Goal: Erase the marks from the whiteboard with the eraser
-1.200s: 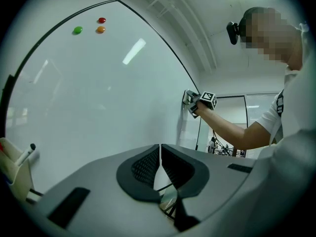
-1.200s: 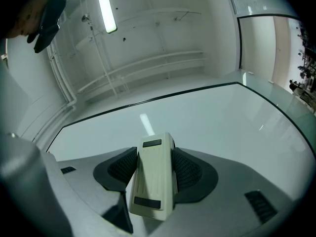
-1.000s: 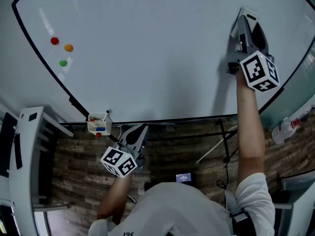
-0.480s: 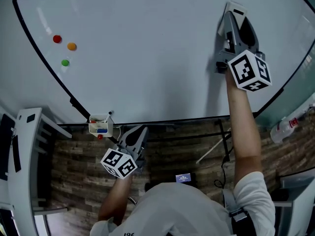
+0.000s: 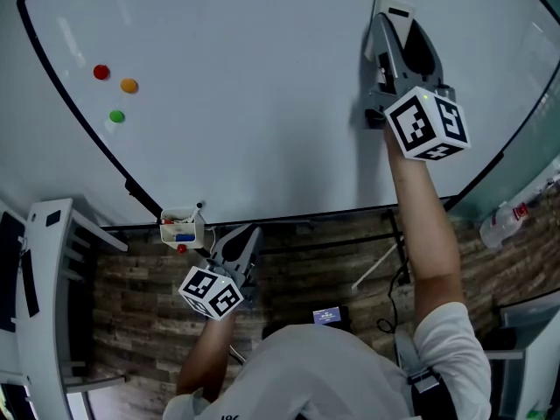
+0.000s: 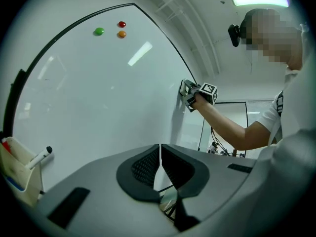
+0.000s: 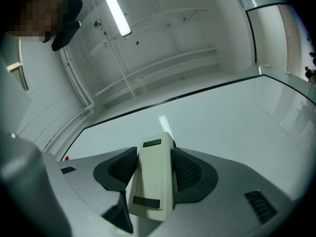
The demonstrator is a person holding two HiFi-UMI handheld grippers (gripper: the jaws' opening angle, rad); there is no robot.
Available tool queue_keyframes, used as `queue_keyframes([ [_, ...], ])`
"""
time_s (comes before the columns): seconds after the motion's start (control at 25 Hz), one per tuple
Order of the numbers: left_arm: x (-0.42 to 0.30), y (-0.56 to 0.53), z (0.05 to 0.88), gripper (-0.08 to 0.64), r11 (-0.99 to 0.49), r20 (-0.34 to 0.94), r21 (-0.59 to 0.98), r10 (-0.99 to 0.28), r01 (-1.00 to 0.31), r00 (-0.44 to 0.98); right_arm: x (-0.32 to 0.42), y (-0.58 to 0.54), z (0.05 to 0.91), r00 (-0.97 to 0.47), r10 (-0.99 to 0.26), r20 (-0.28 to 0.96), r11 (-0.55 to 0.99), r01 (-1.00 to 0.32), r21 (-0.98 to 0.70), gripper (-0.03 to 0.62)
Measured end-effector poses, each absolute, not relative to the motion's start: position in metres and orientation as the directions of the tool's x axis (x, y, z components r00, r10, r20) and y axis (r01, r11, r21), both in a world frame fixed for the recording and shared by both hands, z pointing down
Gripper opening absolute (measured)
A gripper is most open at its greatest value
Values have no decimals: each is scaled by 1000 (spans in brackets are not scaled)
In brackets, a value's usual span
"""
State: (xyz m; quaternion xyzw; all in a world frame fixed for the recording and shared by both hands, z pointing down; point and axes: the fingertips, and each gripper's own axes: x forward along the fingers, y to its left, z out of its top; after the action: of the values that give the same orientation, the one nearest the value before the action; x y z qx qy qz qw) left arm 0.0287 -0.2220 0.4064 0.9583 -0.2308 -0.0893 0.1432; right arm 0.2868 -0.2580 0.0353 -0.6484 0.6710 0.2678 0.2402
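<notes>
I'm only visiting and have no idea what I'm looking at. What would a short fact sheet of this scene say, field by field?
Setting: a person standing at a whiteboard
Right gripper: jaws shut on the eraser, held against the board's right side
Left gripper: jaws shut, empty, held low below the board's bottom edge
On the board: red magnet, orange magnet, green magnet at the left; no written marks show
Extras: small pen holder at the bottom edge

A long ceiling tube lamp [image 7: 118, 15] gives bright, even light and streaks glare across the glossy white whiteboard [image 5: 245, 103]. Both gripper views bend and darken at their rims.
</notes>
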Motion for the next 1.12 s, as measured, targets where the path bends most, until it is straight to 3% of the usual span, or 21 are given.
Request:
queue_keyframes([
  [1.12,-16,-230,414,9,-828,-93,342,-501,-445,861,181,-293,75,-172,-764,-622,93,-983,157,250],
])
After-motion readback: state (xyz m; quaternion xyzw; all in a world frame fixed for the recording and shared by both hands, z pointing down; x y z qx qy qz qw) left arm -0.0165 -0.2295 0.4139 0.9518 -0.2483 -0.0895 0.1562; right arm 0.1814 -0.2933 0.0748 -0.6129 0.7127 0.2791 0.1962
